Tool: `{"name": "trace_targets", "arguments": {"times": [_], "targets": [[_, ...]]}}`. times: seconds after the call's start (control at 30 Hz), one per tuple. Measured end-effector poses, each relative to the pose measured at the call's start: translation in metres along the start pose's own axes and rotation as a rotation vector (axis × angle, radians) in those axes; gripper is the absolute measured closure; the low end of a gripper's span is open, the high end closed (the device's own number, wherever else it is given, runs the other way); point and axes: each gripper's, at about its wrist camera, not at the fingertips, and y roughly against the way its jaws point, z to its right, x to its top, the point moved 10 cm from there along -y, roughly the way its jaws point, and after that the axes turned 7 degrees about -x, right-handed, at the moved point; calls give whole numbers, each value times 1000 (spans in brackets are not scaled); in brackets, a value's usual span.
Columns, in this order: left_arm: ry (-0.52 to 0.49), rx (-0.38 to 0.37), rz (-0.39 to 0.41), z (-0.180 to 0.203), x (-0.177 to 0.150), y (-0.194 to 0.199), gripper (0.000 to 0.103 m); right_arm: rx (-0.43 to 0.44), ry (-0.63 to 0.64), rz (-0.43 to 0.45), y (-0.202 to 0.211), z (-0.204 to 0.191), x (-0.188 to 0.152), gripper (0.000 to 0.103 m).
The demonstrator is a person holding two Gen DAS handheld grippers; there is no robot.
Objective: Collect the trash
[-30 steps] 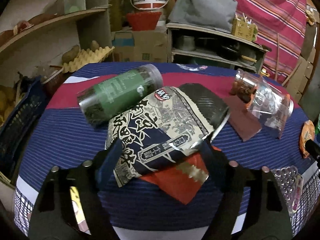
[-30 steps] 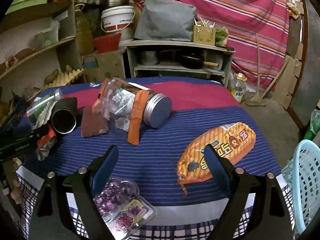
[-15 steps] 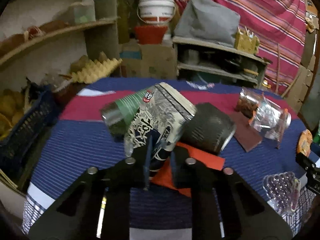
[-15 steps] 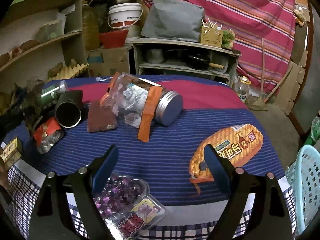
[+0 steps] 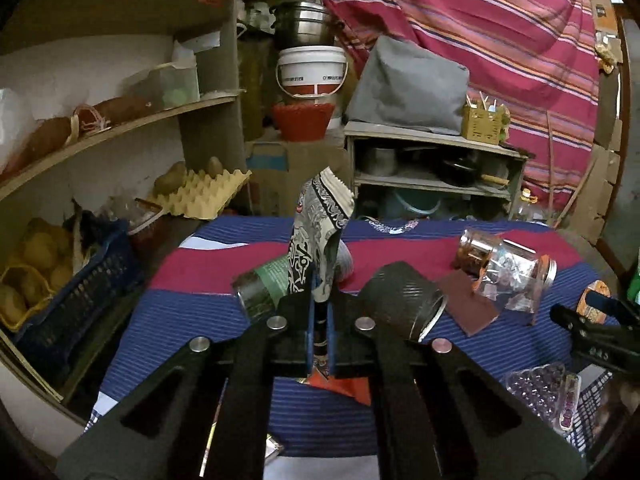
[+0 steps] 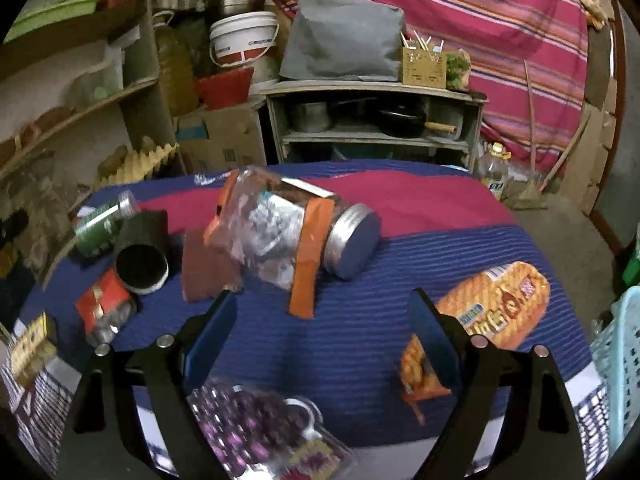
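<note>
Though pinched, snack wrapper [image 5: 320,232] upright.

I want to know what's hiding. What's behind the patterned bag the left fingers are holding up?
Behind the patterned bag, a green can lies on the striped cloth. Its bottom end shows; the bag covers its other end. Further back is a cardboard box, partly hidden too.

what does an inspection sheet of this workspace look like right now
surface: table under a blue and red striped cloth
job's things: patterned snack bag lifted upright; orange packet, clear jar, green canister, black tube, blister tray lying on the cloth
clutter: brown sheet beside the jar
grippers: left gripper shut on the bag; right gripper open, empty
cables: nothing seen
surroundings: shelves, white bucket, light blue basket
</note>
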Motion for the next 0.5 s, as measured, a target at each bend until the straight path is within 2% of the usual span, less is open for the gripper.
{"name": "trace_targets", "arguments": {"times": [0.23,0.3,0.43,0.5], "targets": [[20,-14,-9,-3,0,-2,100,7,10,-63,-30,-22,5,20],[23,-17,-8,-5,0,-2,100,7,17,-76,-36,-27,3,34],[23,-14,-19,-8,-4,-5,100,-12,12,-79,-40,-26,2,38],[19,-8,-23,-7,-5,-6,100,-21,16,-102,-43,-23,-3,57]]}}
